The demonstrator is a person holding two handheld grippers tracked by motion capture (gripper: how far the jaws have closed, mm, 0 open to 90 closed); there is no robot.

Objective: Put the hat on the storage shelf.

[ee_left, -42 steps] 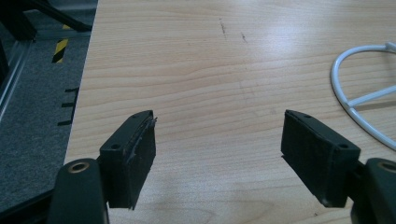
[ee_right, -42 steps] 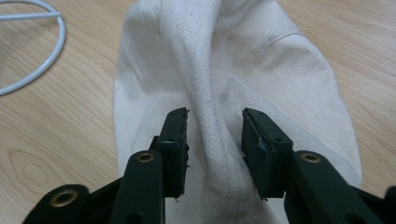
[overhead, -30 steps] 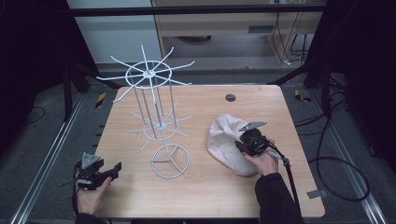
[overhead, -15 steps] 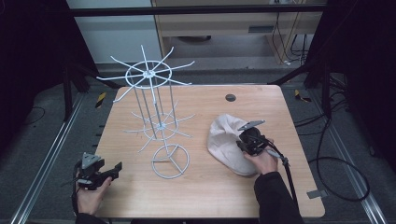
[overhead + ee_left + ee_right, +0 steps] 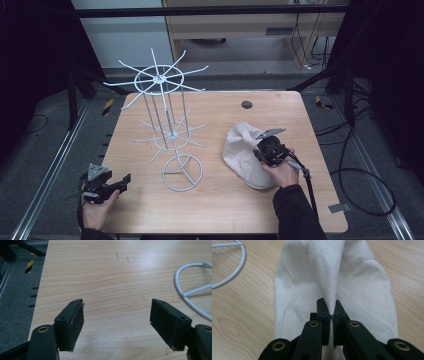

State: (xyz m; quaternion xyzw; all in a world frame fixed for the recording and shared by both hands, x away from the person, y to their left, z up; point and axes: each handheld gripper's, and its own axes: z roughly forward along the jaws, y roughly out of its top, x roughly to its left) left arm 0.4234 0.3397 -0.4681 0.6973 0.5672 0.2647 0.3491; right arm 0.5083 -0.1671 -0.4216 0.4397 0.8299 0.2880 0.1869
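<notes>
At the table's (image 5: 210, 107) 4 o'clock side, our right gripper (image 5: 331, 315) pinches a raised fold of the cream cloth cap (image 5: 242, 150), its jaws having just closed tight on the fabric. At 8 o'clock, our left gripper (image 5: 117, 315) rests low over bare wood, jaws wide with nothing between them. The white wire rack (image 5: 167, 115) stands upright between both, toward 11 o'clock.

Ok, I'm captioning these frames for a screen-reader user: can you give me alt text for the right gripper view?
The right gripper has its two black jaws shut on a raised fold of a cream cloth cap, pinching the fabric into a ridge. The cap lies on a light wooden table, and part of a white wire ring curves in at the upper left.
</notes>
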